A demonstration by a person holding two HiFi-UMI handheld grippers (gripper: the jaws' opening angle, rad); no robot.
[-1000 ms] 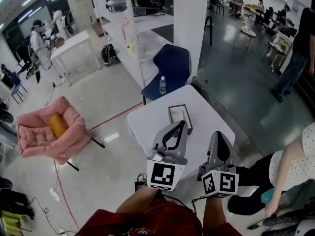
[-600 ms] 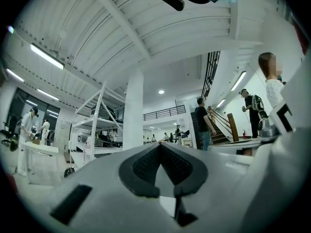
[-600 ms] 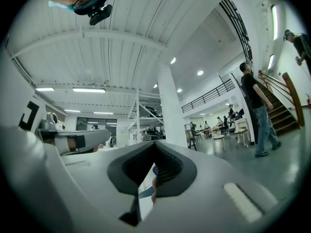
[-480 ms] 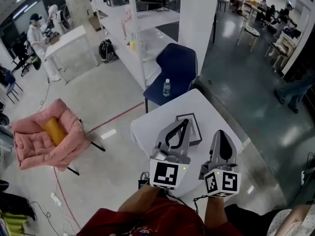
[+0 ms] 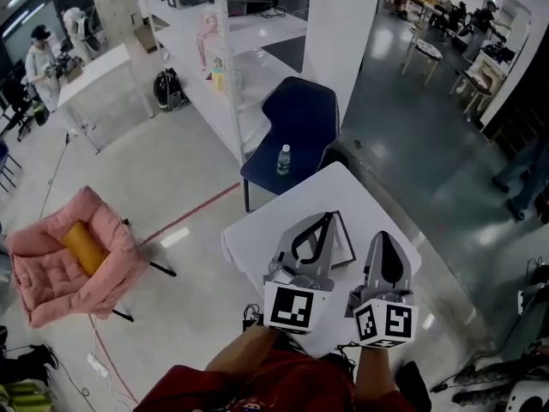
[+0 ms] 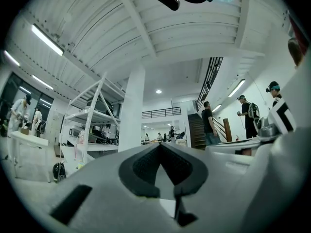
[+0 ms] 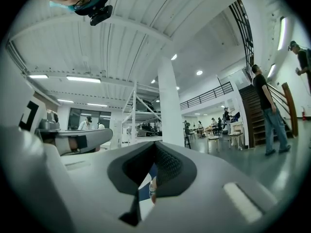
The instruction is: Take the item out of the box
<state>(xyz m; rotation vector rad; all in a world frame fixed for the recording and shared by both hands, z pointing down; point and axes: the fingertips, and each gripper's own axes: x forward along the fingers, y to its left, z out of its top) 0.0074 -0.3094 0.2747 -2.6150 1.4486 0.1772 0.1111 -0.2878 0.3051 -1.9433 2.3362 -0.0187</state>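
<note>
A shallow dark-rimmed box with a pale inside lies on the small white table. What it holds does not show. My left gripper hangs over the box's near left part and hides it. Its jaws meet at the tips with nothing between them, as in the left gripper view. My right gripper floats just right of the box over the table's right side. Its jaws are also closed and empty. Both point level, away from me.
Beyond the table stands a blue chair with a water bottle on its seat. A white pillar and white shelving rise behind it. A pink padded chair holding a yellow roll sits at the left.
The view has slid across the room with both grippers. The table and box now lie closer under the jaws. The seated person at the right edge has left the picture.
</note>
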